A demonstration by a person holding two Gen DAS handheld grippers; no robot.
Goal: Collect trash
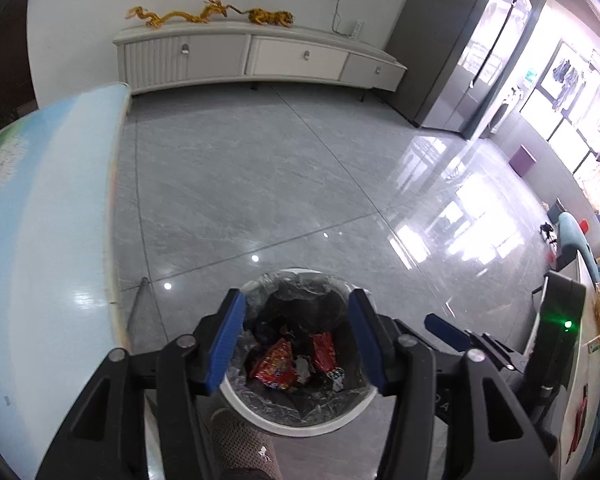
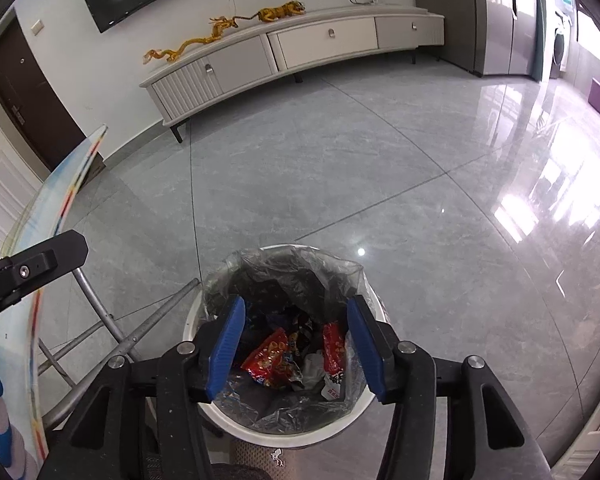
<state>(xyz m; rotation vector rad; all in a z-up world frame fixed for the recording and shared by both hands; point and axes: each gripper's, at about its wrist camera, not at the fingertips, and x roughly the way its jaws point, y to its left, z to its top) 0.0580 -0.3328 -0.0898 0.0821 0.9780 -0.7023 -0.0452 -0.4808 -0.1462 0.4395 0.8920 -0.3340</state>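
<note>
A white bin [image 1: 300,426] lined with a clear bag stands on the floor right under both grippers. Inside lie red snack wrappers [image 1: 274,366] and crumpled scraps. My left gripper [image 1: 298,344] hangs open over the bin's mouth, nothing between its blue pads. One blue finger [image 1: 446,330] of my right gripper shows beside it. In the right wrist view the same bin [image 2: 284,438] holds the red wrappers [image 2: 270,360], and my right gripper [image 2: 296,344] is open and empty above them. A black part of the left gripper [image 2: 32,264] reaches in from the left.
A table with a pale blue printed top [image 1: 40,220] stands left of the bin, its metal legs [image 2: 100,320] close to the rim. A long white cabinet [image 1: 260,56] lines the far wall across grey tiled floor. A shoe [image 2: 260,460] sits just before the bin.
</note>
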